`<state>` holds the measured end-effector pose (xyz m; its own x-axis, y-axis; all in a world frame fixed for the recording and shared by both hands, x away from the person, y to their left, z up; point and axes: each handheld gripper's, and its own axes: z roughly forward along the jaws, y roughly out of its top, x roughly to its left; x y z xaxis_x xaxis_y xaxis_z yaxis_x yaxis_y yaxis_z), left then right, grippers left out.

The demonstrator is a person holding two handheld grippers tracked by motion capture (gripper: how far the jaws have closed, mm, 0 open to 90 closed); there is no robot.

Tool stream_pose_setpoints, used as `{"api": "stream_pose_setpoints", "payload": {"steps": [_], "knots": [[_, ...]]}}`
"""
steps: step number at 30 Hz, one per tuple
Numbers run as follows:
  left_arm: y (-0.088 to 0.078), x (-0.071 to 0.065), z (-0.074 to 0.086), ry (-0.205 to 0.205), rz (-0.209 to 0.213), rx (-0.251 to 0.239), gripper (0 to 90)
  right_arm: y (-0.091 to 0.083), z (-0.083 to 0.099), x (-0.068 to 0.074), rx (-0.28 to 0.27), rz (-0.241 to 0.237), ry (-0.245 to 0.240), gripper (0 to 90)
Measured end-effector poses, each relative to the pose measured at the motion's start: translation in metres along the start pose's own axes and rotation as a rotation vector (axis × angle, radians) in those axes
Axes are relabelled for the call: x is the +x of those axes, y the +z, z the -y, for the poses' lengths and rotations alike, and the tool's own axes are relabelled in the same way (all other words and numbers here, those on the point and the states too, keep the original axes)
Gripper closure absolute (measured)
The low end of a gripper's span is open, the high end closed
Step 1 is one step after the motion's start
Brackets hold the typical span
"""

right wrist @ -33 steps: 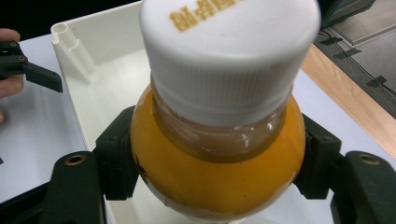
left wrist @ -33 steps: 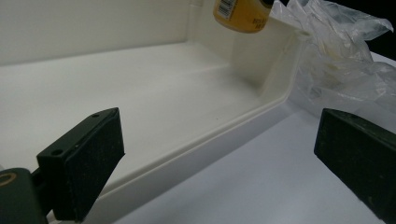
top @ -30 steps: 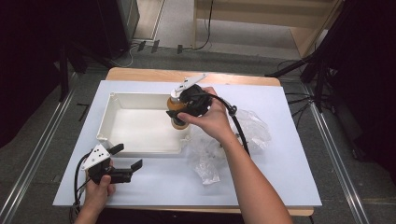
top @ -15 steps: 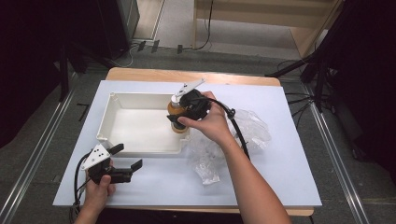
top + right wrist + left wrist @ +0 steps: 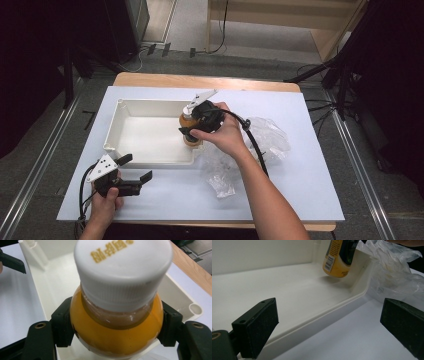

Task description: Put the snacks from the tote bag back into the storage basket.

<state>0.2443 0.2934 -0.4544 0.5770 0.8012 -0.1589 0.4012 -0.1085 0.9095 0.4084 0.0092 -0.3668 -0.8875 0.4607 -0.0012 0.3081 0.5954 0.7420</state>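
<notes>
Right tool [image 5: 116,337] clamped on the orange plastic bottle [image 5: 115,335] with white cap: lower it upright to the white plastic tray's [image 5: 150,160] floor at frame centre before unclamping.

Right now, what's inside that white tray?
One orange bottle with a white cap, clamped in the right hand-held gripper, low over the white tray. Its base looks tilted; whether it touches cannot be seen.

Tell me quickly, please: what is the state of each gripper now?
Left gripper: open, holding nothing, beside the white tray.
Right gripper: closed on the orange bottle, at the tray's right end.
</notes>
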Motion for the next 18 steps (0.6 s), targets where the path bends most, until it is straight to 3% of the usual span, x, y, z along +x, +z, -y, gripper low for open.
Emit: {"api": "stream_pose_setpoints", "payload": {"steps": [18], "knots": [[0.0,0.0,0.0,0.001,-0.002,0.002,1.8,0.01,0.011,0.003,0.023,0.001,-0.003,30.8]]}}
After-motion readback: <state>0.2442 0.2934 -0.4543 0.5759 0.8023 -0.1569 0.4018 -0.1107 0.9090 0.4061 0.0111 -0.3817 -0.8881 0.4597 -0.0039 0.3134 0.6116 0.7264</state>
